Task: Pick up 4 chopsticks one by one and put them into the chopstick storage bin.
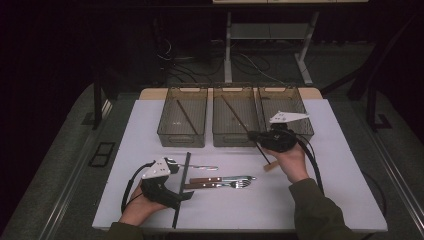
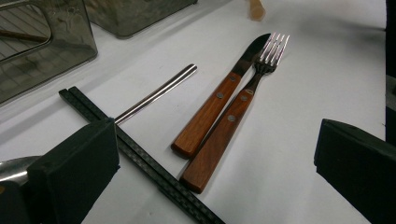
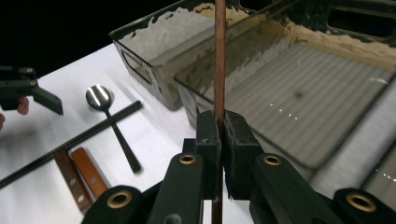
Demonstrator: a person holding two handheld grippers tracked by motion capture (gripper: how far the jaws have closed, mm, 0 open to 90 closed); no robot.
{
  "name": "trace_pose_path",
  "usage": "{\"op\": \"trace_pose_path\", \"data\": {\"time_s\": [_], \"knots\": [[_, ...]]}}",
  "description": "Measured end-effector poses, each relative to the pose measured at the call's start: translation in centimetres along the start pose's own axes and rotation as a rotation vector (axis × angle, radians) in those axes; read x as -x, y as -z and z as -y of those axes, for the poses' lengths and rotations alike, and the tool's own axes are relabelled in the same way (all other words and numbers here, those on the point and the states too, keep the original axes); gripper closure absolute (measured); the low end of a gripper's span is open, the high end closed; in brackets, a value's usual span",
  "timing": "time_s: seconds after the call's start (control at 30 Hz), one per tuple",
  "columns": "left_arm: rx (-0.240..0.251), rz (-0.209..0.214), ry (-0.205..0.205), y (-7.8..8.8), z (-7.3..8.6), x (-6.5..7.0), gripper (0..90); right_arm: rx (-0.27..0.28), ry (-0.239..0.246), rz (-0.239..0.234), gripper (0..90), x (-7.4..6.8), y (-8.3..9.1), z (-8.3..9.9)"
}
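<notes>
Two grippers are in my hands at this white surface [image 1: 320, 170]. My right gripper [image 3: 219, 128] has its jaws closed on a thin brown chopstick [image 3: 220, 56], which stands between the pads and reaches up over the middle bin [image 3: 299, 93]. In the high view the right gripper [image 1: 257, 136] hangs at the near rim of the middle bin [image 1: 235, 137], and the chopstick [image 1: 247, 131] slants from inside that bin down toward the surface, with its pale end near my right hand [image 1: 292, 162].

My left gripper [image 1: 182, 187] rests low at the near left of the surface, and its jaws stand wide open with nothing between them. In front of them lie a knife [image 2: 219, 100] and a fork [image 2: 238, 109], both with wooden handles, side by side and touching. Beside them lies a black chopstick [image 2: 140, 156], and the handle of a steel spoon [image 2: 156, 95] passes under or over it; I cannot tell which.

Three clear bins stand in a row at the far side. In the left bin [image 1: 182, 135] another brown chopstick [image 1: 187, 117] lies slanted.
</notes>
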State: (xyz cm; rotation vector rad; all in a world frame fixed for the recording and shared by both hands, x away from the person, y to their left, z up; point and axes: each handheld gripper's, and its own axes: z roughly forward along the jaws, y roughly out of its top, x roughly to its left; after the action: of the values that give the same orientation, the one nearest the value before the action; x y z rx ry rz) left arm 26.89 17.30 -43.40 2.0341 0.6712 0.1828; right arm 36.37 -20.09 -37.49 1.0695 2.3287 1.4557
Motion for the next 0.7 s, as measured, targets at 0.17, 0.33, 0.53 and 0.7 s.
{"op": "trace_pose_path", "data": {"time_s": [0.17,0.33,0.53,0.7], "knots": [[0.001,0.001,0.001,0.0,0.0,0.0,0.0,0.007,0.004,-0.003,85.4,-0.6,-1.2,-1.5],[-0.001,0.004,-0.001,0.0,0.0,0.0,0.0,0.023,-0.001,-0.007,85.5,-1.1,-2.5,-3.0],[0.001,0.005,-0.001,0.1,0.0,0.1,0.0,0.041,-0.013,-0.011,85.4,-1.6,-3.9,-4.8],[0.009,0.007,0.006,0.1,-0.1,0.1,0.0,0.057,-0.027,-0.013,85.5,-1.7,-5.1,-6.0]]}}
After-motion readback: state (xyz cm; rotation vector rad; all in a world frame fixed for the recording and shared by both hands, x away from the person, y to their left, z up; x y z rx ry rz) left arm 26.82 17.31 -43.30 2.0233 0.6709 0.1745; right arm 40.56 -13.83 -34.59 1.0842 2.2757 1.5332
